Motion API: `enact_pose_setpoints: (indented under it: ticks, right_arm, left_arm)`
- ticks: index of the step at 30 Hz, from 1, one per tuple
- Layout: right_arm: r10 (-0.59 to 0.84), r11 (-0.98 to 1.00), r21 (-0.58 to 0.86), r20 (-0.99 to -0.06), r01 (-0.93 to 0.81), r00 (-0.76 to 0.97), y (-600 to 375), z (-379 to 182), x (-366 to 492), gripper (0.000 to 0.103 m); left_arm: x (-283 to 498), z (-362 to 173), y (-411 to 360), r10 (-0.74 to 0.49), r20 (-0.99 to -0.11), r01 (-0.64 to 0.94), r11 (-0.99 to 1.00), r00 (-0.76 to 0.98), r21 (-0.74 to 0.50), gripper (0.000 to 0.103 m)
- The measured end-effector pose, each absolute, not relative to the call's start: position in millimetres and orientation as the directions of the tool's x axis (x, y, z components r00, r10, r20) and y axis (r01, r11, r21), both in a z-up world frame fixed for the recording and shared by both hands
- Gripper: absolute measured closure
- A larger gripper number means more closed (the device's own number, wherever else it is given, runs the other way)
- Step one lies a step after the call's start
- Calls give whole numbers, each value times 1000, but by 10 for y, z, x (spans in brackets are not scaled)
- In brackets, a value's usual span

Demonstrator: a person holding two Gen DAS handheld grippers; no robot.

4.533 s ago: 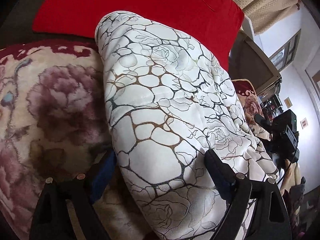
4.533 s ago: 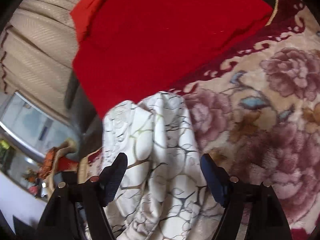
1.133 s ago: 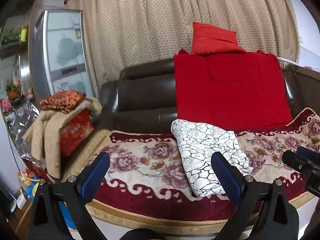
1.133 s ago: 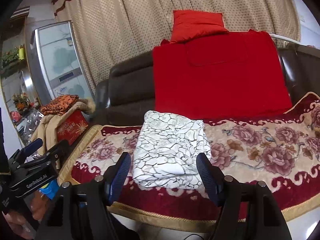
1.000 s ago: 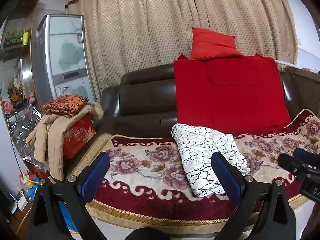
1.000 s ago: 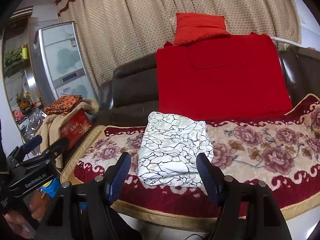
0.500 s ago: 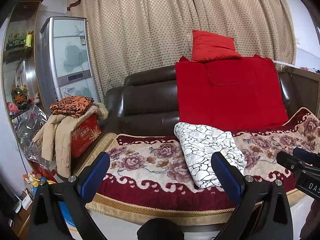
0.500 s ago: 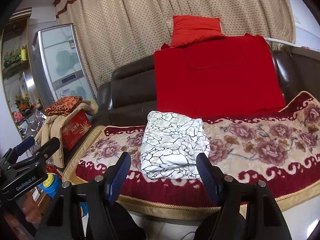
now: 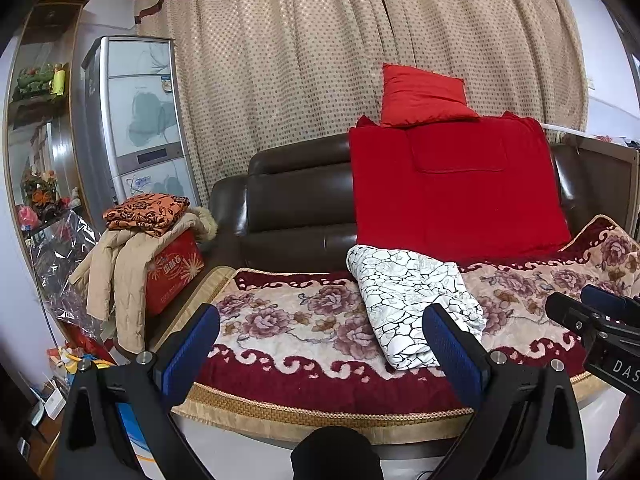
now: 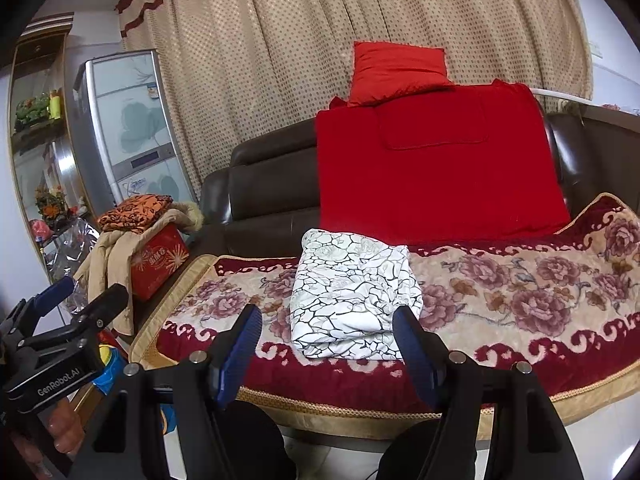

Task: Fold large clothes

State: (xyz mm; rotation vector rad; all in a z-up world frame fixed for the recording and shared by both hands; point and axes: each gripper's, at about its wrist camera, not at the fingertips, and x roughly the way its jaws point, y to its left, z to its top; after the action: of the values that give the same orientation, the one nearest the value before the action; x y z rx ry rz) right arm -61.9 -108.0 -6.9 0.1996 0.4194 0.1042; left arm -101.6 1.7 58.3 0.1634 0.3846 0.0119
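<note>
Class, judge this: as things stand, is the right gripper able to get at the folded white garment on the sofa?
Probably yes. The right gripper is open and empty, facing the white garment, with nothing between them; it just stands back from the sofa.

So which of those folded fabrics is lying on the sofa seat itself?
The white garment with the dark crackle pattern; the orange patterned cloth sits on a pile beside the sofa.

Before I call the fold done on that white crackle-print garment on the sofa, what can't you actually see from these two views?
- Underside and back edge of the white crackle-print folded garment: hidden by its own top layer in both views.
- Its near right corner: covered in the left wrist view by the left gripper's finger.
- Small print on the red box: too small.
</note>
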Motion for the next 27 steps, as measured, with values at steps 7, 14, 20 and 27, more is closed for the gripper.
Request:
enact_pose_setpoints:
  ticks: [7,14,20,27]
  right_arm:
    - [117,978,205,-406,-34,906,-1097,-76,-627,32]
    - [95,977,213,-411,-6,907,-1122,-77,-647,32]
    - [73,979,204,-424,16,903,-1089,-97,-644,32]
    - [80,977,214,-436,16,896,-1087,-141,-591,32]
  left_arm:
    - [-1053,540,7,44,-383,25,985,923,173,2]
    - [-1054,535,-27,39,-387,33,984,921,178,2]
    - [-1029,525,-41,36,-393,36,984,919,173,2]
    - [-964,473,-96,28,-405,50,982,914,181,2]
